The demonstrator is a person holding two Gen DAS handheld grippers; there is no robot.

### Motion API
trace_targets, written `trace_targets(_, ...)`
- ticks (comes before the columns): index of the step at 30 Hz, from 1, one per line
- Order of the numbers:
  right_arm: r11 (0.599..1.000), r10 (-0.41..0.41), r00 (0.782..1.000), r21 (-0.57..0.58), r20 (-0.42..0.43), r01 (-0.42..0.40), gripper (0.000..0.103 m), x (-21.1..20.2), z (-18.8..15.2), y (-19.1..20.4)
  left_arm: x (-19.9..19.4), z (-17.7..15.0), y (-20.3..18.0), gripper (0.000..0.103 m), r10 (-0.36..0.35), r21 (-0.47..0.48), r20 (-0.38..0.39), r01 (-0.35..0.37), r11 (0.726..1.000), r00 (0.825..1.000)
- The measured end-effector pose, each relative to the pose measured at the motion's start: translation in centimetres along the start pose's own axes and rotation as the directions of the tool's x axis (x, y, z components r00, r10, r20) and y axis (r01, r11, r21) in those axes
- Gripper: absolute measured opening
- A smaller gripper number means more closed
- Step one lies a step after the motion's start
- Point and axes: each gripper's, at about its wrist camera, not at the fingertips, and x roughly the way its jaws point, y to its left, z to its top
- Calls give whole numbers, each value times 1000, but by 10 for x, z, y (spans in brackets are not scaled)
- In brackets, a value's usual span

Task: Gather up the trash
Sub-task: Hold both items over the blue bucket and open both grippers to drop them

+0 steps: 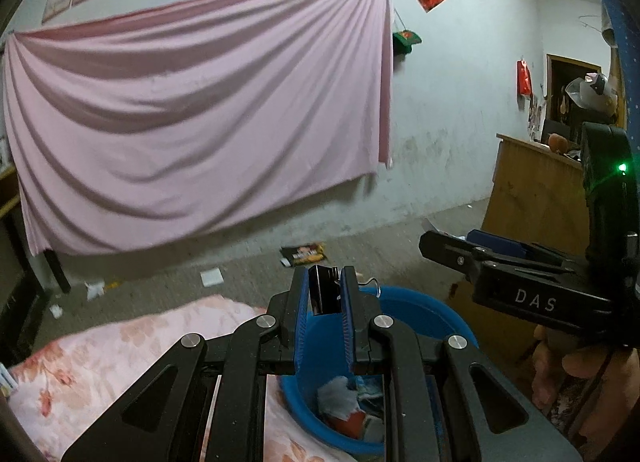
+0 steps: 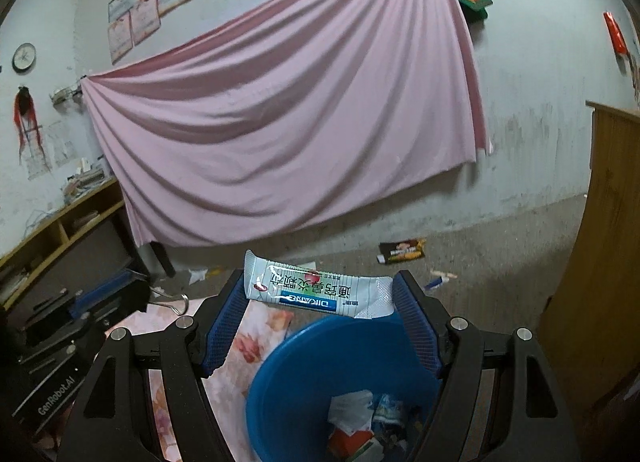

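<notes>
My left gripper [image 1: 326, 290] is shut on a black binder clip [image 1: 325, 288], held upright between its blue pads above the blue basin [image 1: 424, 304]. In the right wrist view my right gripper [image 2: 320, 292] is shut on a white sachet [image 2: 316, 290] with a blue label, which spans lengthwise between its wide-set pads over the blue basin [image 2: 296, 346]. Crumpled paper and a red scrap [image 2: 350, 436] lie in the basin. The right gripper [image 1: 448, 240] also shows at the right of the left wrist view, and the left gripper [image 2: 116, 290] at the left of the right wrist view.
A dark snack wrapper [image 2: 402, 252], a small tube [image 2: 438, 280] and white paper scraps [image 1: 211, 277] lie on the concrete floor by the wall. A floral pink cloth [image 1: 120, 346] lies left of the basin. A wooden cabinet [image 2: 600, 242] stands at the right; a pink sheet [image 1: 200, 113] hangs on the wall.
</notes>
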Motion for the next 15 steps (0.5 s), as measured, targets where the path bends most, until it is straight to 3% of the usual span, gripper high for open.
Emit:
trace_targets(7,1000,-11,999,21,-43,12,74,7,-2,-6,16,-2,-3,13,-2,-18,-74,1,1000,997)
trace_targets(9,1000,-14,999,23,-50,15,75,8,-2,-7,18,-3,-3,19,2,-22,-86,-4,1000,996)
trace_targets(11,1000,-17,998,23,-56,18,75,9,-2,-7,17,-4,-1,31,1,-32,-85,-3,999,996)
trace_targets(15,999,-23,997,21,-70,24,75,11,-3,-7,15,-5,0,32,7,-38,-84,-10,999,996)
